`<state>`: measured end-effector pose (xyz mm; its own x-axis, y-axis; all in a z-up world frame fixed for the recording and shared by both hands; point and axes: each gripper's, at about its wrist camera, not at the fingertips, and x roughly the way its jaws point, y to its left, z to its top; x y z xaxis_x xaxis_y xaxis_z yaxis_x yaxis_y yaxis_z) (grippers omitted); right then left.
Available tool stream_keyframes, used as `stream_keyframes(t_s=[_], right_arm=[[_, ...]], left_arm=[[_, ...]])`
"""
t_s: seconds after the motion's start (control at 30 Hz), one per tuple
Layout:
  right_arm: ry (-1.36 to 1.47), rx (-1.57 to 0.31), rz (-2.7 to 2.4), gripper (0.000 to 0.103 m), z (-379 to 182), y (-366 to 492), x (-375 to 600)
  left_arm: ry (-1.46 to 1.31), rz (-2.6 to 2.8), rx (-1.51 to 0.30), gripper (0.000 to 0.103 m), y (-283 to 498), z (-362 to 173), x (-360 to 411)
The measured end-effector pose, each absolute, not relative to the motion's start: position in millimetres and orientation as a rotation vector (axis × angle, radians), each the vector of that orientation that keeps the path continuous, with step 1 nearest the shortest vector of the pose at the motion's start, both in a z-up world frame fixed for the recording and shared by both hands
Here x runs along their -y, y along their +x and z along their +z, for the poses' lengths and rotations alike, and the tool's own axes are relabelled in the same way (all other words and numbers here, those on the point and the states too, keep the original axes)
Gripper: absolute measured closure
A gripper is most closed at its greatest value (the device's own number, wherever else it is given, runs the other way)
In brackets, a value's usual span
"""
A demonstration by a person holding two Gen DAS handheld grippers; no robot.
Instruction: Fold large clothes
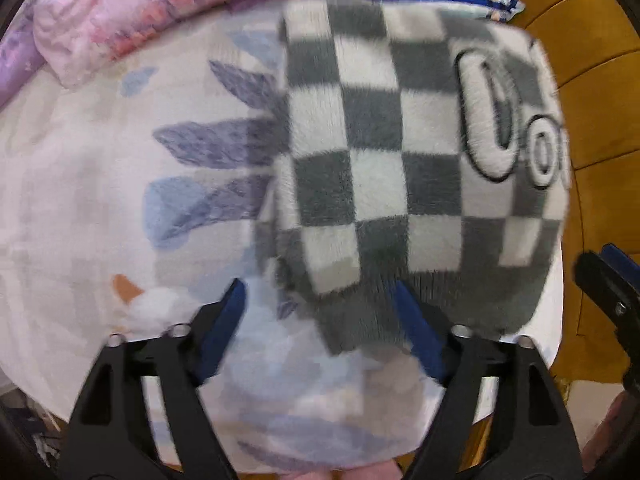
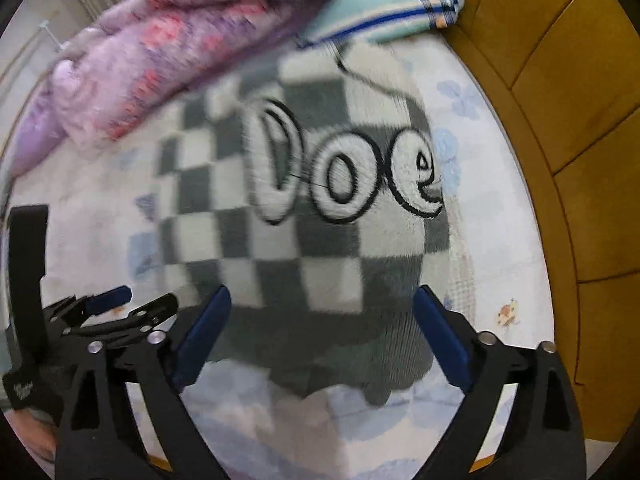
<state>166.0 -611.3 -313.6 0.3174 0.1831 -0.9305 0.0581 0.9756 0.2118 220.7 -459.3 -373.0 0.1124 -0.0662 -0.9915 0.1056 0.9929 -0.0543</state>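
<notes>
On the left, the left gripper is seen with its 2 fingers spread wide and nothing held; one fingertip lies at the near hem of the checkered fleece garment. The garment lies as a compact folded block on the floral bedsheet. To the right, the right gripper is likewise spread and empty over the same hem. The fold appears nearly complete — next, a final smoothing or another fold is called for, judged from the shape.
</notes>
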Motion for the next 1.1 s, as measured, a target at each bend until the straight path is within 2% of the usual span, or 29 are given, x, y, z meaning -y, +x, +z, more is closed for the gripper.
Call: stream_keyframes(t_s=[0.3, 0.57, 0.7, 0.87, 1.1], right_arm=[[0.463, -1.011, 0.124, 0.008, -192.3, 81.6, 638.4], [0.304, -0.762, 0.129, 0.008, -94.3, -14.9, 585.1], [0.199, -0.691, 0.101, 0.008, -63.9, -57.8, 552.6], [0.206, -0.64, 0.083, 0.008, -35.8, -101.5, 517.8], [0.255, -0.632, 0.06, 0.008, -27.7, -122.9, 453.5]], left_arm=[[0.06, -0.088, -1.245, 0.017, 158.1, -231.0, 404.0], [0.076, -0.043, -1.051, 0.014, 34.7, -125.5, 357.1], [0.065, -0.045, -0.999, 0.012, -11.3, -84.0, 337.5], [0.096, -0.031, -0.916, 0.01, -51.7, -44.8, 314.6], [0.102, -0.141, -0.787, 0.008, -86.5, -13.2, 256.5]])
